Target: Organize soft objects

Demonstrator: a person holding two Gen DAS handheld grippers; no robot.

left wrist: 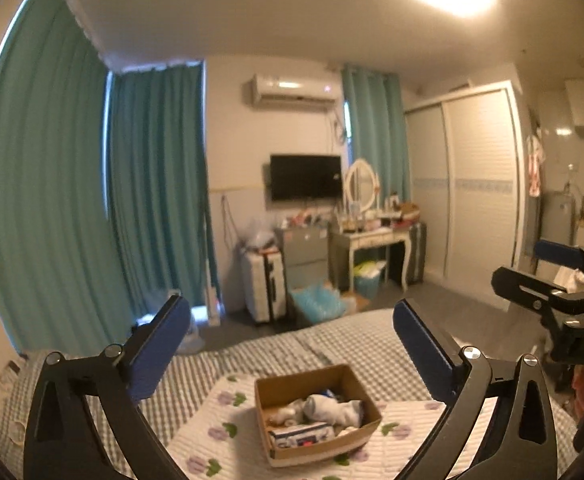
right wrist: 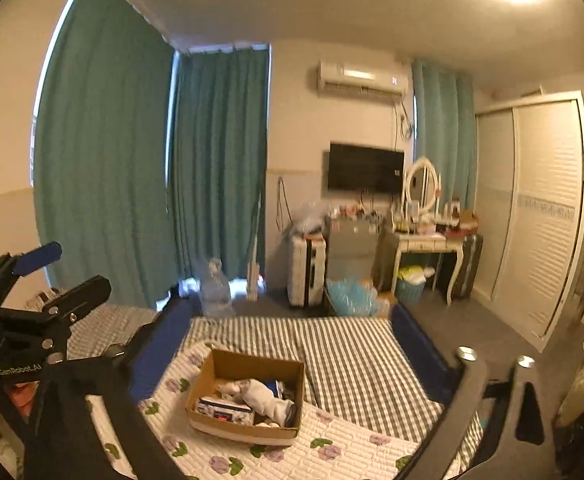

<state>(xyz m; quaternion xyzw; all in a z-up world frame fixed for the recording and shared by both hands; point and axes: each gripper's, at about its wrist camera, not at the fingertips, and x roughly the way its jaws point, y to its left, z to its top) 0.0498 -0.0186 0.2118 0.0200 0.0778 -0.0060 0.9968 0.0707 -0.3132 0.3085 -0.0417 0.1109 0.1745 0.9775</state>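
above the cardboard box (left wrist: 316, 414) of socks (left wrist: 334, 408), both hand-held grippers (left wrist: 292, 344) (right wrist: 287, 344) hang spread apart, empty.

Wide-open left gripper (left wrist: 292, 344) hovers above cardboard box (left wrist: 316, 416) of socks (left wrist: 334, 408).

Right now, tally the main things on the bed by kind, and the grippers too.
Cardboard box: 1
White sock bundle in the box: 1
Printed packet in the box: 1
Floral quilted mat: 1
Grippers, left and right, both open: 2
Total: 6
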